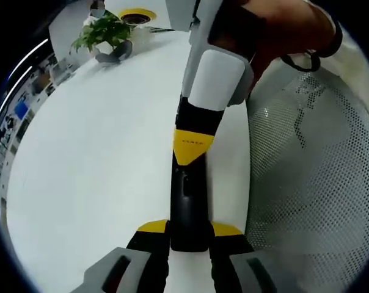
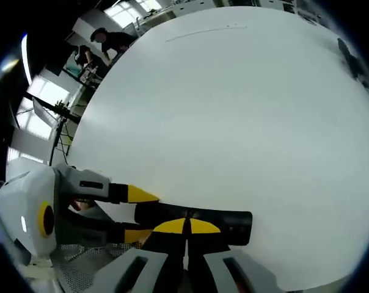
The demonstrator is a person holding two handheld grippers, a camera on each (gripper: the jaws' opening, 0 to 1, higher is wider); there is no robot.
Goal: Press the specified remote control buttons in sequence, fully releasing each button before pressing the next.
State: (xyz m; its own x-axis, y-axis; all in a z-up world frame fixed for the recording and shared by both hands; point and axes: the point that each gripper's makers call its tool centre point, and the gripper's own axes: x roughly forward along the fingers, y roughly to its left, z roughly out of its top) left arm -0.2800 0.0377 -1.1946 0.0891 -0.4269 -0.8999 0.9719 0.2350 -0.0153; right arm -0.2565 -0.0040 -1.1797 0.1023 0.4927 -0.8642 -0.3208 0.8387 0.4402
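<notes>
White-grey claw point(image 1: 189, 244) housings, black fingers, yellow tips; dark band on person's wrist point(image 1: 334, 38).

The setting is probably an office or laboratory workroom: a wide white table point(image 2: 233, 122), a potted plant point(image 1: 105, 36) at its far edge, bright windows point(image 2: 35, 107) (partly blurred), tripod stands point(image 2: 62, 122), and people point(image 2: 114, 39) working in the background.

I see a green plant point(image 1: 105, 33) far across my white surface point(image 1: 99, 159), and a white mesh chair point(image 1: 319, 177) beside it.
</notes>
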